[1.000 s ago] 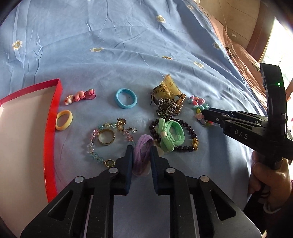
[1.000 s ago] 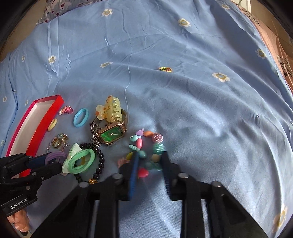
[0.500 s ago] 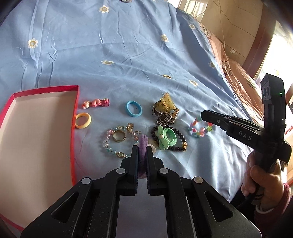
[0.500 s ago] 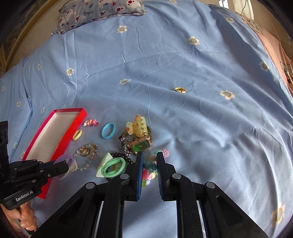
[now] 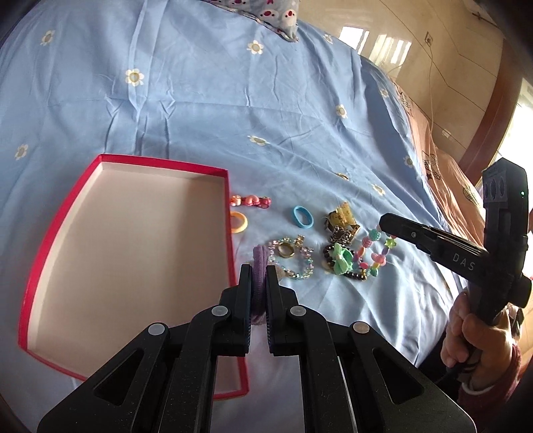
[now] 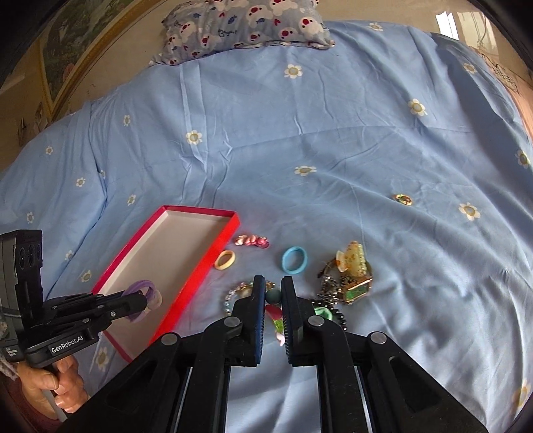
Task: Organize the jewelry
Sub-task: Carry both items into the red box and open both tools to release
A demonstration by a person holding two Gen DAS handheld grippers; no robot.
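Observation:
My left gripper (image 5: 258, 271) is shut on a purple hair tie (image 5: 259, 266) and holds it in the air beside the right wall of the red box (image 5: 230, 213). In the right wrist view the hair tie (image 6: 146, 293) hangs over the box (image 6: 196, 278). My right gripper (image 6: 273, 283) is shut on the colourful bead bracelet (image 6: 273, 311), lifted above the pile; it also shows in the left wrist view (image 5: 373, 256). On the sheet lie a blue hair tie (image 5: 303, 216), a yellow ring (image 5: 239, 221), a pink clip (image 5: 251, 201) and a clear bead bracelet (image 5: 293, 256).
A green bow on a dark bead bracelet (image 5: 341, 263), a watch with a yellow claw clip (image 6: 353, 273) and a small brooch (image 6: 403, 199) lie on the blue flowered sheet (image 6: 299, 140). A pillow (image 6: 243, 26) sits at the head of the bed.
Both grippers closed, the left on the purple hair tie and the right on the colourful bracelet, and both rose. The left moved towards the red box.

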